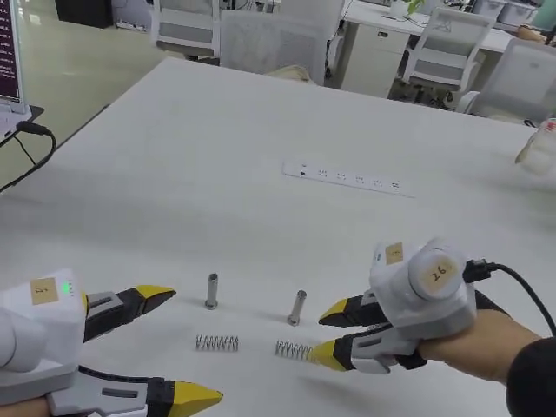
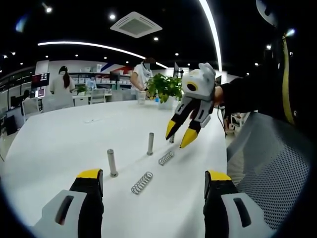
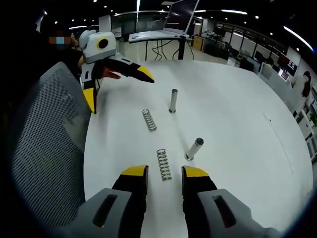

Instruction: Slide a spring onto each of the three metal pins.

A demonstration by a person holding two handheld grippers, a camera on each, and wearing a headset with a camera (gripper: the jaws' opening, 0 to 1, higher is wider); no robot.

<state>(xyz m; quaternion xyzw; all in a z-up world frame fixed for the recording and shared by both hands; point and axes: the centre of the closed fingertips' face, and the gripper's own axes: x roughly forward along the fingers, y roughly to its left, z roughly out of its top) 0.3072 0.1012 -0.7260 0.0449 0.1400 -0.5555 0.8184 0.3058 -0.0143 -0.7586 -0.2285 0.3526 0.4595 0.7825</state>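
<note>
Two short metal pins stand upright on the white table, one to the left and one to the right. In front of them lie two springs, the left spring and the right spring. My right gripper is open and low over the table, its yellow tips at the right spring's end. In the right gripper view that spring lies just ahead of the gap between my jaws, with a pin beside it. My left gripper is wide open, left of the other spring.
A white power strip lies farther back on the table. A black cable and a laptop sit at the far left edge. Office chairs line the far side. A mesh chair back is close behind the near edge.
</note>
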